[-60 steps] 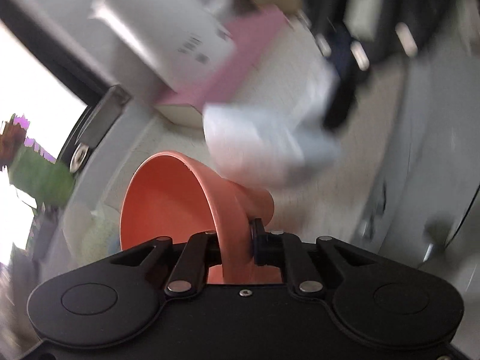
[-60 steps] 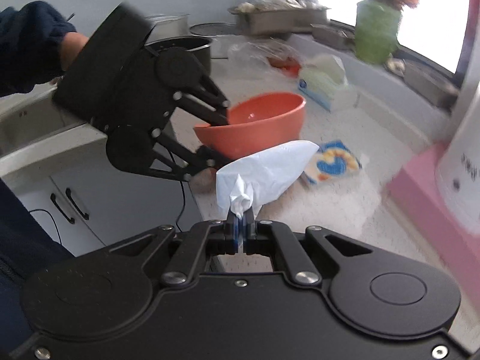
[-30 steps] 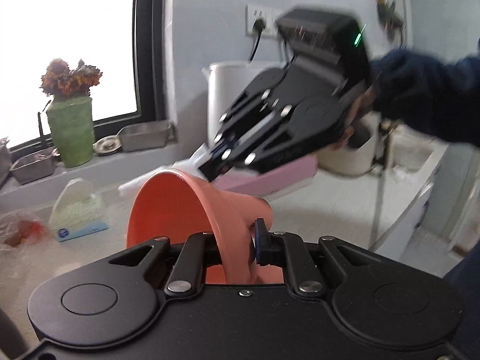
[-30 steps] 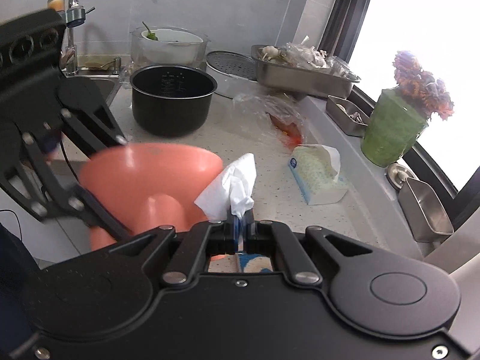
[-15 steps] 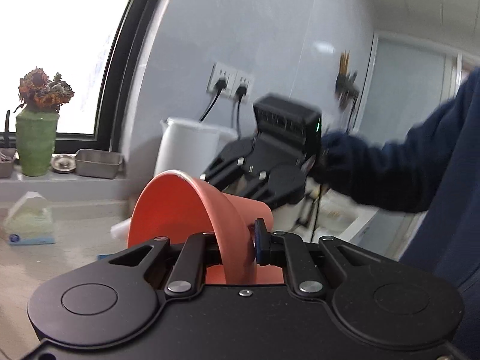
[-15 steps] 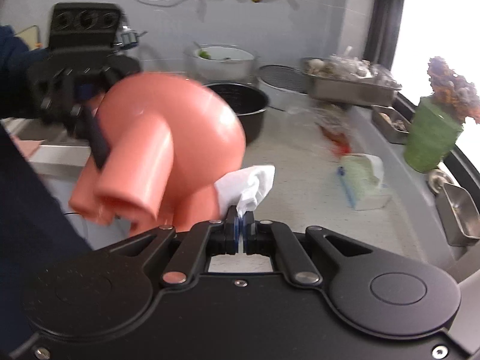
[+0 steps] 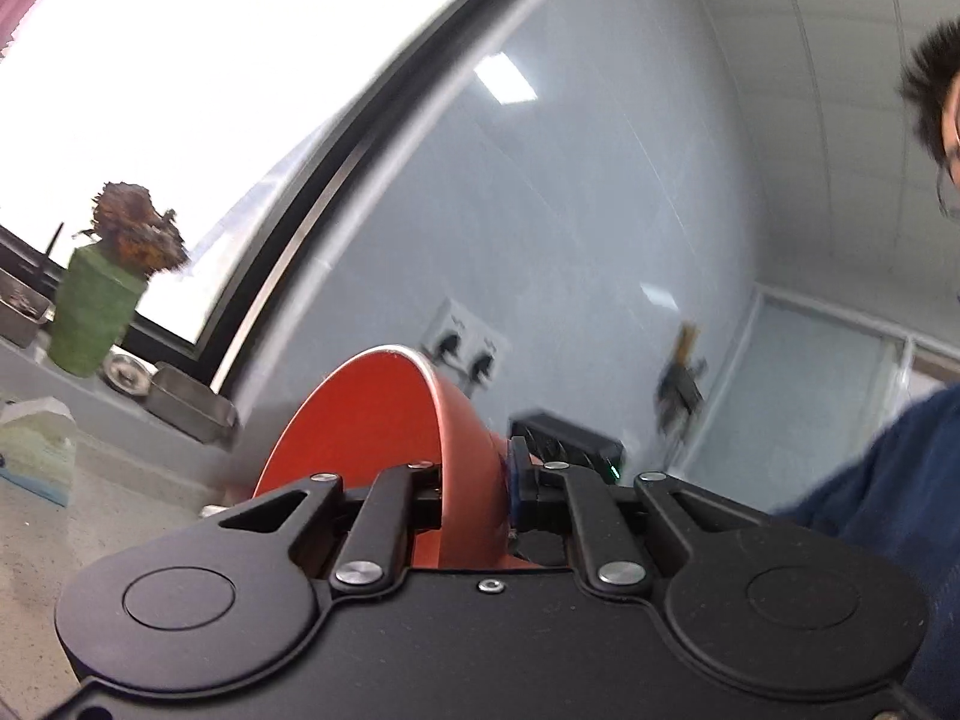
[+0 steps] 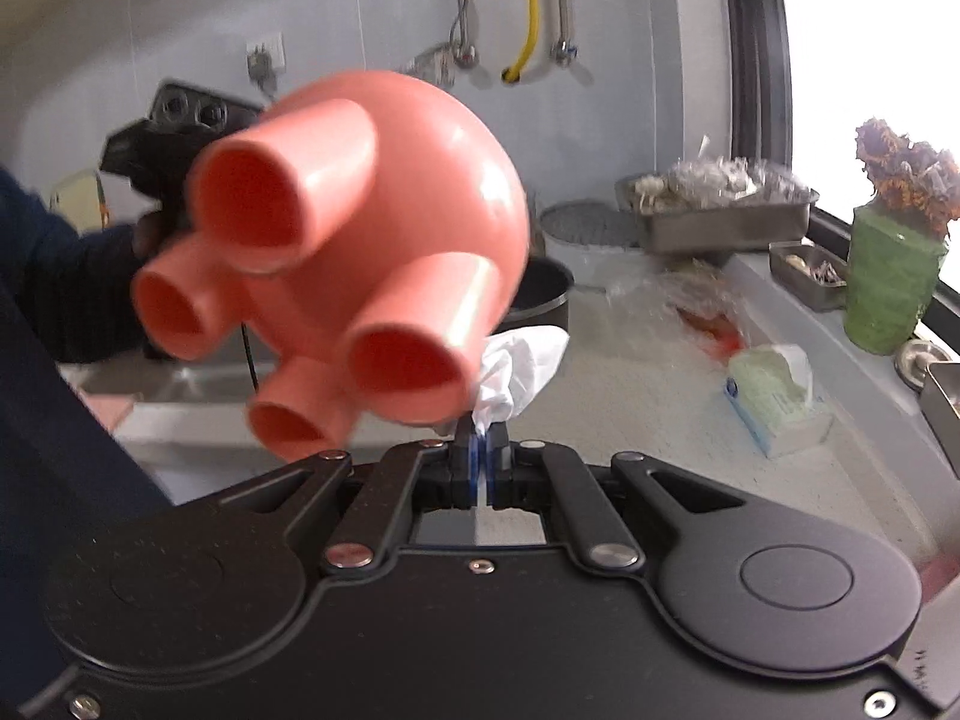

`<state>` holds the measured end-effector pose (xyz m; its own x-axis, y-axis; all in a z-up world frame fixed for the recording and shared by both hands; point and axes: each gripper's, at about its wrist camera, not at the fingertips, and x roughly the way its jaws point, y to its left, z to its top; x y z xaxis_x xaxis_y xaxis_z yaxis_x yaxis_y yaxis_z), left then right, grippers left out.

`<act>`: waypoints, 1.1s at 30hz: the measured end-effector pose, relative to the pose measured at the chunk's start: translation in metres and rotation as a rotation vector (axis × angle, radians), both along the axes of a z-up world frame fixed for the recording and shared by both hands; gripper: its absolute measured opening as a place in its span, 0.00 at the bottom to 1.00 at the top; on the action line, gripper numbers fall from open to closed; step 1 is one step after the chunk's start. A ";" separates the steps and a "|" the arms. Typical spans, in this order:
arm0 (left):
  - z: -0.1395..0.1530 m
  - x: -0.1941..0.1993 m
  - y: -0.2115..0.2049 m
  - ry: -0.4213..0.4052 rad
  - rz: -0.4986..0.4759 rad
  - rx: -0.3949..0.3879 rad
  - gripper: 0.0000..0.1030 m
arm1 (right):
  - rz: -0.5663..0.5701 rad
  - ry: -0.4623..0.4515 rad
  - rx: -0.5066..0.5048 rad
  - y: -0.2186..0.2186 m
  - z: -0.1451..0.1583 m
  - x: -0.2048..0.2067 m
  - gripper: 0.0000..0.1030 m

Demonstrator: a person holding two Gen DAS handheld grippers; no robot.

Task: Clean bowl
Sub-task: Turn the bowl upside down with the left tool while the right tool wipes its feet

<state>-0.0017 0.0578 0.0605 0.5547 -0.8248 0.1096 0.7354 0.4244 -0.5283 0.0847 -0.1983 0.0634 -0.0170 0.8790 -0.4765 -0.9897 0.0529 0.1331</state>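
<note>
An orange bowl [image 7: 384,420] with several tube-shaped feet is held up in the air, its rim pinched by my left gripper [image 7: 474,480], which is shut on it. In the right wrist view the bowl [image 8: 384,210] is tipped so its underside and feet face the camera. The left gripper's body [image 8: 174,138] shows behind the bowl, held by a hand in a dark blue sleeve. My right gripper [image 8: 480,456] is shut on a crumpled white tissue [image 8: 522,366], which sits just under the bowl's right side. Whether tissue and bowl touch is hidden.
On the speckled countertop [image 8: 660,420] below lie a tissue pack [image 8: 774,402], a black pot [image 8: 540,300], steel trays [image 8: 726,216] and a green vase of dried flowers [image 8: 894,276] by the window. A sink [image 8: 180,384] is at the left. A person's dark blue sleeve [image 7: 888,474] is at the right.
The left gripper has lifted and rolled the bowl, so its feet now face the right wrist camera. The tissue in the right gripper has ended up under the bowl's edge.
</note>
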 end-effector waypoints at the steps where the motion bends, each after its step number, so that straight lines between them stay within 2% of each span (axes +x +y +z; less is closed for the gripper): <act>1: 0.000 0.000 0.002 0.004 0.020 -0.020 0.10 | -0.004 0.017 0.024 0.001 -0.001 -0.002 0.02; 4: -0.002 -0.001 0.008 0.007 0.087 -0.075 0.10 | -0.017 0.050 0.068 0.003 -0.006 -0.006 0.02; 6: -0.003 -0.004 0.010 0.000 0.130 -0.100 0.10 | -0.040 0.103 0.121 0.007 -0.014 -0.008 0.02; 14: -0.006 0.000 0.016 0.020 0.295 -0.091 0.10 | -0.194 0.243 0.269 0.013 -0.035 -0.006 0.03; 24: -0.010 0.000 0.020 0.041 0.357 -0.135 0.12 | -0.225 0.224 0.286 -0.002 -0.030 -0.014 0.02; 28: -0.010 0.002 0.021 0.049 0.383 -0.159 0.10 | -0.235 0.295 0.343 -0.012 -0.031 -0.010 0.02; 33: -0.013 0.009 0.015 0.070 0.404 -0.120 0.10 | -0.216 0.337 0.431 -0.019 -0.018 -0.011 0.02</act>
